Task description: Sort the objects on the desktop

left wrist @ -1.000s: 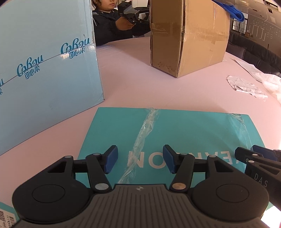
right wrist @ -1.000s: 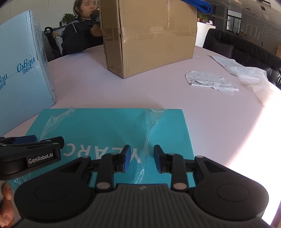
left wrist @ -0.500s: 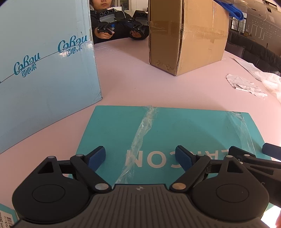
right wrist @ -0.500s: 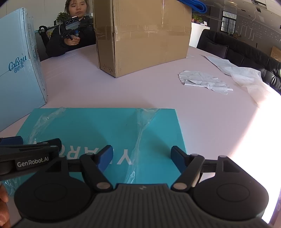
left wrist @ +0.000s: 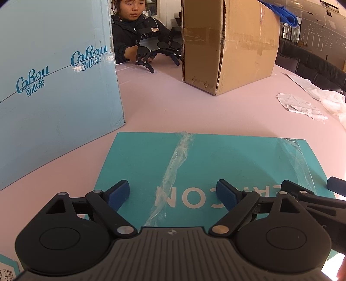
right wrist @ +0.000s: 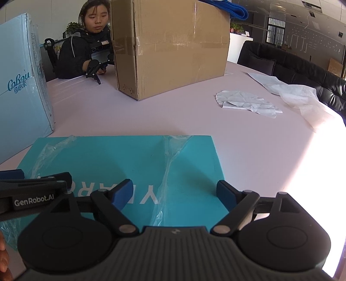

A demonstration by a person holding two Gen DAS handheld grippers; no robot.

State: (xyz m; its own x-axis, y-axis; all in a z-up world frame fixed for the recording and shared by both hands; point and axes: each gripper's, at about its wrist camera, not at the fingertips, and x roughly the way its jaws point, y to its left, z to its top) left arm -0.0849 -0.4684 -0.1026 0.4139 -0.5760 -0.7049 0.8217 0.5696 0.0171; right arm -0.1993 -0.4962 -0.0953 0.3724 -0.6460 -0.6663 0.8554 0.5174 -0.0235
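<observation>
A flat teal box (left wrist: 216,164) with loose clear tape lies on the pink table in front of both grippers; it also shows in the right wrist view (right wrist: 129,160). My left gripper (left wrist: 173,194) is open and empty, hovering over the box's near left part. My right gripper (right wrist: 174,193) is open and empty over the box's near right part. Each gripper shows at the edge of the other's view: the right one (left wrist: 313,196) and the left one (right wrist: 34,190).
A tall light-blue carton (left wrist: 54,86) stands at the left. A brown cardboard box (left wrist: 229,43) stands behind, with a blue cloth (left wrist: 281,13) on top. Crumpled white paper (left wrist: 300,103) lies at the right. A person with grippers (left wrist: 147,51) sits across the table.
Both grippers opened wide, from nearly shut a second ago. Both stayed over the teal box. The person across the table lowered their grippers to the table.
</observation>
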